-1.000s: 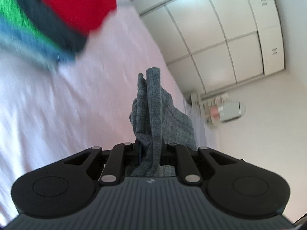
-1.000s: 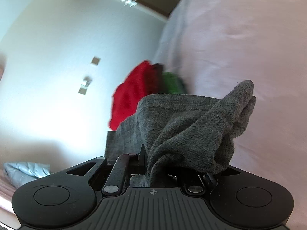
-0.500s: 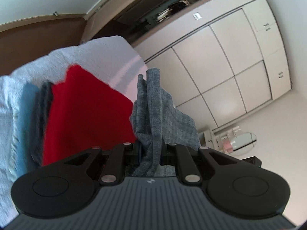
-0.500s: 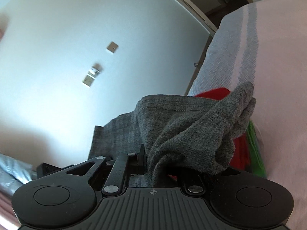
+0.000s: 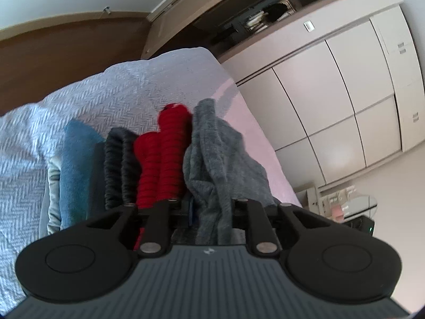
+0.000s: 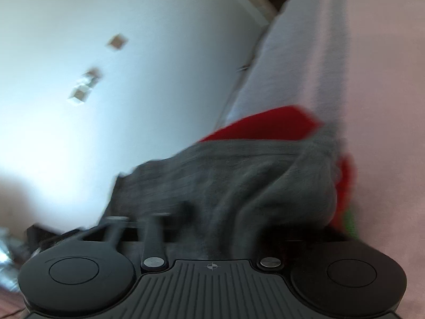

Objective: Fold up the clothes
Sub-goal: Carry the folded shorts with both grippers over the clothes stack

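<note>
Two-handed carry of a folded grey garment [image 5: 212, 164] toward a stack [image 5: 124, 164] of folded clothes on a bed [image 5: 111, 93].

Risks. The garment is gripped only along bunched edges, so a fold could slip free and the layers fall open, likely if either gripper tilts or the two drift apart. The red piece [image 5: 162, 156], topmost in the stack, lies just beside the left gripper [image 5: 209, 210]; a low approach could drag it and skew the grey and blue layers under it. The right wrist view is motion-blurred, which suggests fast travel; a quick release might land the garment off-centre or partly over the stack's edge.

Position. In the left wrist view the jaws are clamped on a thick pleat of the garment, which stands up from between them and drapes to the right, touching the red piece. In the right wrist view the garment [image 6: 239, 180] mounds over the right gripper [image 6: 212, 228] and hides its jaws; cloth appears to run down between them, so they seem closed on it, though blur leaves this unsure. The garment hangs between both grippers, beside and partly over the stack, not yet laid down.
</note>
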`<state>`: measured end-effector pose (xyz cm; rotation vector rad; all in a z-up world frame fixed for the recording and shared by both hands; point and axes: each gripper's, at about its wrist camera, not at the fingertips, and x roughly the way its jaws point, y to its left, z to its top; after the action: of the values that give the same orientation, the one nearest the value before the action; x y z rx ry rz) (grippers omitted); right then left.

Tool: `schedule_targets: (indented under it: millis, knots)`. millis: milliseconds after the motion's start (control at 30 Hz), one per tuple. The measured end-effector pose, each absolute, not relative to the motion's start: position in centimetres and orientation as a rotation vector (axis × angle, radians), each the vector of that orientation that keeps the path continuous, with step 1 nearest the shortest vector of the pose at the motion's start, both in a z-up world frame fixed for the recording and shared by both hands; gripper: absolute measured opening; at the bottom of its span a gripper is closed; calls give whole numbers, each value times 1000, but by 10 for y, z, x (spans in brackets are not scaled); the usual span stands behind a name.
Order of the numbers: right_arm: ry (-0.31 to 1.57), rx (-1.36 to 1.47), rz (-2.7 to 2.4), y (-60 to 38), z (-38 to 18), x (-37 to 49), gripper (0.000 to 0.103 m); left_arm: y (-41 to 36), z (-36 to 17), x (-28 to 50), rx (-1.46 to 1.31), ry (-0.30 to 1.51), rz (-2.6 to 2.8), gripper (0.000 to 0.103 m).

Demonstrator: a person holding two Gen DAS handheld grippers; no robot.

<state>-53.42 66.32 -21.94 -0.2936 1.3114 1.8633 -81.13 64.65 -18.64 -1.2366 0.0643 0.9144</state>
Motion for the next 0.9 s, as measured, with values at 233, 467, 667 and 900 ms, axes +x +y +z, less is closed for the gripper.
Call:
schedule_targets:
  millis: [233,467,667,900]
  knots:
    - [1381,-119,1821,679,-227,-490,70,658,-176,-824,-1236,31,926,32]
    - [1298,-126,1788,687,-226,-481,3,688,-165,-817,-1145,69,940,4]
    - [1138,-47,1830,665,-209,-473,3,675,-164,-817,-1047,38,971,4]
    - [1121,-213,1753,660,-234,-494,4,681,-168,-807,-976,99,1032,9]
